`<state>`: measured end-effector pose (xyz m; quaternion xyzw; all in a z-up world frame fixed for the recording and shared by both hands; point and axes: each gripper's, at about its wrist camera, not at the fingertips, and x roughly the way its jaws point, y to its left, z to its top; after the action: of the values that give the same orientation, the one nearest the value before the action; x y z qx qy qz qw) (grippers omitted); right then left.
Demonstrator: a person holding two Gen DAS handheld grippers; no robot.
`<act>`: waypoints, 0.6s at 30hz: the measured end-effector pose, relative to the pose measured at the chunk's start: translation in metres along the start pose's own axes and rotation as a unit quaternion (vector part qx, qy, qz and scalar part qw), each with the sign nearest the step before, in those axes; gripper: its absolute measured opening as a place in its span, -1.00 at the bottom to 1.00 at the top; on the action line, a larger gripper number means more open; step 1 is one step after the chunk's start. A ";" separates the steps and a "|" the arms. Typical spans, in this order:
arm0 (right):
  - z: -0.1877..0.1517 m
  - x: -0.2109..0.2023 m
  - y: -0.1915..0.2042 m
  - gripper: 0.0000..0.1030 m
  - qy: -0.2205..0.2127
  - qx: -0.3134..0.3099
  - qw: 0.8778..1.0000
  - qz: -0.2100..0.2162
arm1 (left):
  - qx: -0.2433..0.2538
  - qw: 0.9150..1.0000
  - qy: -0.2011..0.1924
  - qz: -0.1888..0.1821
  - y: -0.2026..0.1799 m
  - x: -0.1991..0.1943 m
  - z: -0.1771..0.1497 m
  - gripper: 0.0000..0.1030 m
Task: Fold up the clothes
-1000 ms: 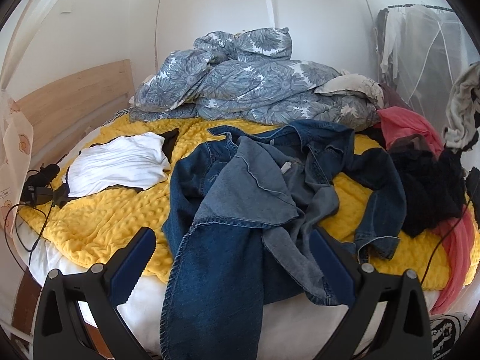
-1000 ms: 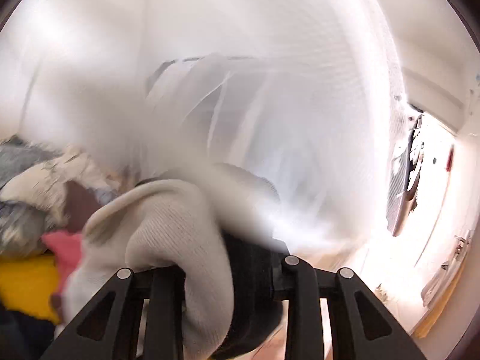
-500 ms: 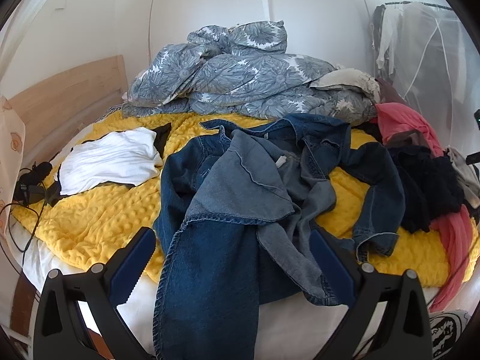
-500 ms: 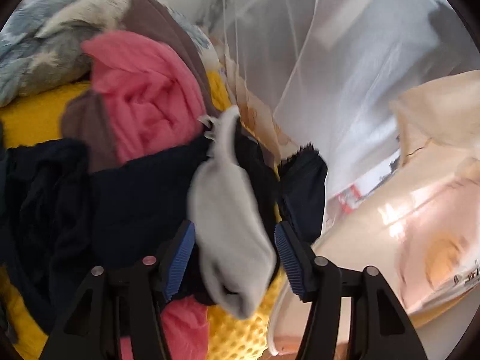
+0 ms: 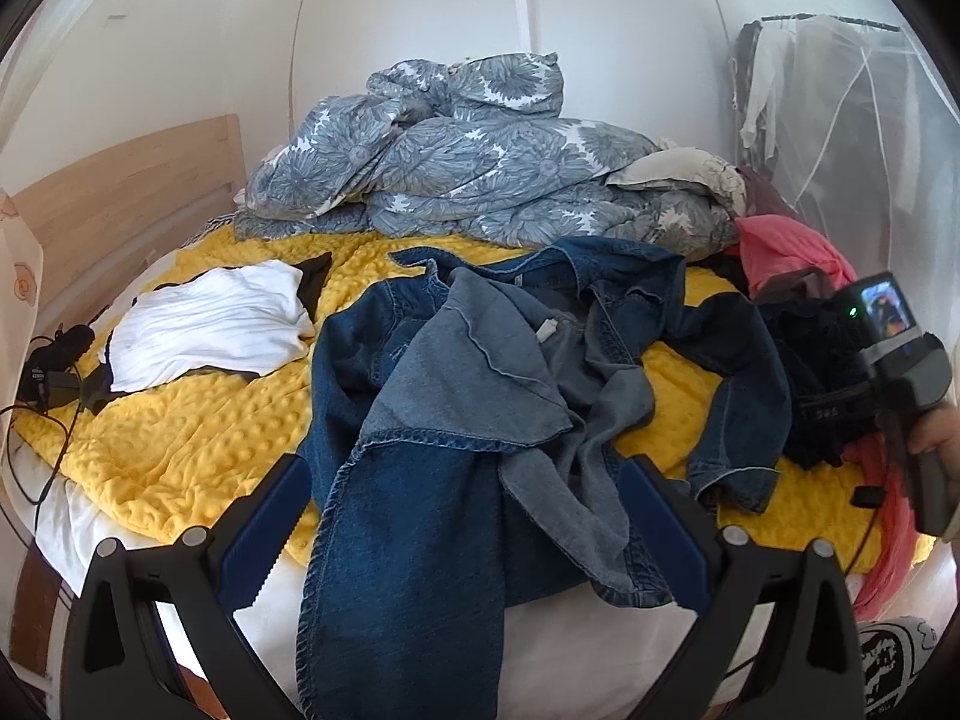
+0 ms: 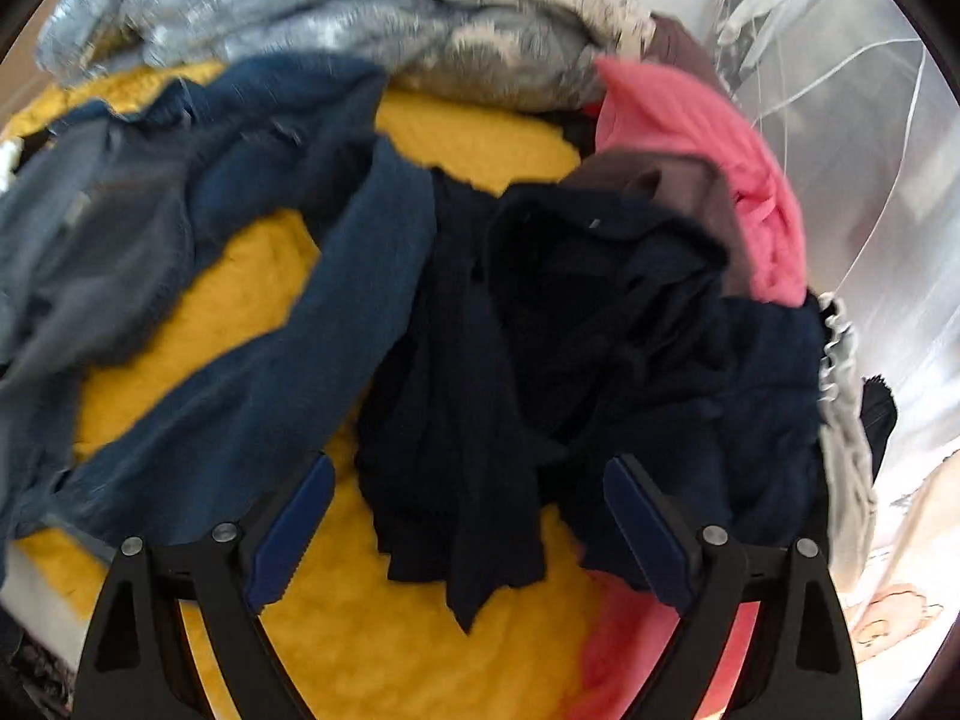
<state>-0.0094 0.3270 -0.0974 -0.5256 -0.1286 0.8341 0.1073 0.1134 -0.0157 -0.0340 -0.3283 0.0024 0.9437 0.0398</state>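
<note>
Hovering low over the near edge of the bed (image 5: 90, 510), the left claw (image 5: 465, 525) with jaws spread wide and nothing between them, probably waiting over the denim jacket (image 5: 480, 396) as the garment to fold. Lying crumpled in the middle of the yellow blanket (image 5: 198, 420), inside-out in places, paler lining showing, one sleeve trailing right, hem hanging off the mattress edge. Pointing steeply down at the dark garment pile (image 6: 570, 330), the right claw (image 6: 468, 516), its jaws opening, nothing gripped between them. Heaping beside the pink cloth (image 6: 690, 138) at the bed's right side, likely unsorted laundry. Resting flat to the left, a white top (image 5: 210, 324), seemingly finished already.
</note>
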 end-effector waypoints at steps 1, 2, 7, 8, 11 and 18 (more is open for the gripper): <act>0.001 0.012 0.002 0.80 0.005 0.000 1.000 -0.010 | -0.003 1.000 0.001 0.001 0.002 0.001 0.000 0.99; 0.002 0.023 0.004 0.79 0.009 0.000 1.000 -0.021 | -0.005 1.000 0.002 0.001 0.003 0.001 -0.001 0.99; -0.003 0.053 0.004 -0.09 0.045 -0.002 0.998 -0.043 | -0.009 1.000 0.004 0.005 0.007 0.004 -0.002 0.99; -0.003 0.055 0.004 -0.31 0.044 -0.002 0.998 -0.047 | -0.009 1.000 0.004 0.005 0.007 0.004 -0.002 0.99; -0.004 0.053 -0.001 -0.84 0.032 0.001 0.998 -0.058 | -0.007 1.000 0.006 0.003 0.006 0.005 -0.003 0.99; 0.035 -0.053 -0.085 -0.88 -0.126 0.054 0.967 -0.213 | -0.001 1.000 0.013 0.008 0.000 0.014 -0.002 0.99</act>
<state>-0.0143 0.3870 -0.0100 -0.3707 -0.2050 0.8570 0.2935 0.1040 -0.0150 -0.0446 -0.3407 0.0041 0.9396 0.0320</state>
